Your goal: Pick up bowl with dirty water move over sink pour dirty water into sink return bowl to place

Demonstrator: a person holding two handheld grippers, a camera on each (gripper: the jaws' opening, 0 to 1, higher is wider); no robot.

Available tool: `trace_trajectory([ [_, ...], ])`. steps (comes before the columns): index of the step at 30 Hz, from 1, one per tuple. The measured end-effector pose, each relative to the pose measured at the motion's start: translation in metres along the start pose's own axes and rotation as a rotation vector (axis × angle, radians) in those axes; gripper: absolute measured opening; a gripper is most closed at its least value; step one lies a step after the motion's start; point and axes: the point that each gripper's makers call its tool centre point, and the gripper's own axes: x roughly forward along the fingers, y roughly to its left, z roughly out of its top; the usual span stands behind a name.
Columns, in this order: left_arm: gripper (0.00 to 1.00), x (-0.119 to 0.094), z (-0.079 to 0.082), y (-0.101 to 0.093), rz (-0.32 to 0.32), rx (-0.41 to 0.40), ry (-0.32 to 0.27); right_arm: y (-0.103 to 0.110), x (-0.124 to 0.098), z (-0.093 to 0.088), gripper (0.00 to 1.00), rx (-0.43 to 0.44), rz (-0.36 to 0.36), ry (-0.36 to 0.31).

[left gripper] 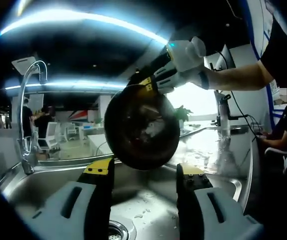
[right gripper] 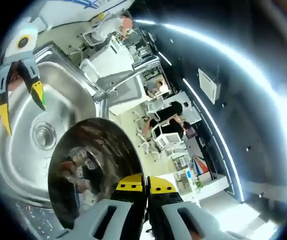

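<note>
A dark metal bowl [left gripper: 142, 127] hangs tipped on its side over the steel sink [left gripper: 48, 185], its inside turned to the left gripper view with a pale wet patch in it. My right gripper [left gripper: 147, 86] comes in from the upper right and is shut on the bowl's upper rim. In the right gripper view the jaws of my right gripper [right gripper: 146, 187] pinch the rim of the shiny bowl [right gripper: 91, 170] above the sink [right gripper: 71, 90]. My left gripper [left gripper: 144, 172] is open and holds nothing, low over the basin; it appears as the left gripper [right gripper: 21, 107] across the sink.
A curved faucet [left gripper: 31, 100] rises at the sink's left end, also seen as the faucet [right gripper: 123, 82]. The drain [right gripper: 43, 135] lies below the bowl, with drops on the basin floor. A person's arm [left gripper: 238, 77] reaches in from the right. People and chairs fill the room behind.
</note>
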Motion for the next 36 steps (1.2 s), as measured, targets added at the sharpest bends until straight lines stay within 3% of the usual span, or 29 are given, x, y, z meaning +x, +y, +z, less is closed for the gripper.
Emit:
trace_trajectory([
  [3, 0.49, 0.0, 0.0, 0.0, 0.001, -0.003, -0.001, -0.002, -0.001, -0.007, 0.0, 0.074, 0.02, 0.022],
  [9, 0.49, 0.0, 0.0, -0.001, 0.003, -0.002, 0.001, -0.006, -0.003, -0.014, 0.0, 0.126, 0.036, 0.038],
  [18, 0.48, -0.001, 0.002, -0.002, 0.0, -0.003, -0.004, -0.017, -0.005, -0.041, 0.0, 0.292, 0.059, 0.101],
  [24, 0.48, -0.001, 0.003, -0.003, -0.003, -0.003, -0.006, -0.019, -0.011, -0.064, 0.0, 0.482, 0.097, 0.158],
  [30, 0.48, -0.001, 0.002, -0.002, -0.006, -0.003, -0.007, -0.021, -0.019, -0.08, 0.0, 0.58, 0.117, 0.187],
  [32, 0.48, -0.001, 0.002, -0.002, -0.007, -0.004, -0.009, -0.019, -0.023, -0.083, 0.0, 0.763, 0.158, 0.193],
  [36, 0.48, 0.0, 0.002, -0.003, -0.011, -0.002, -0.008, -0.029, -0.029, -0.102, 0.0, 0.748, 0.14, 0.221],
])
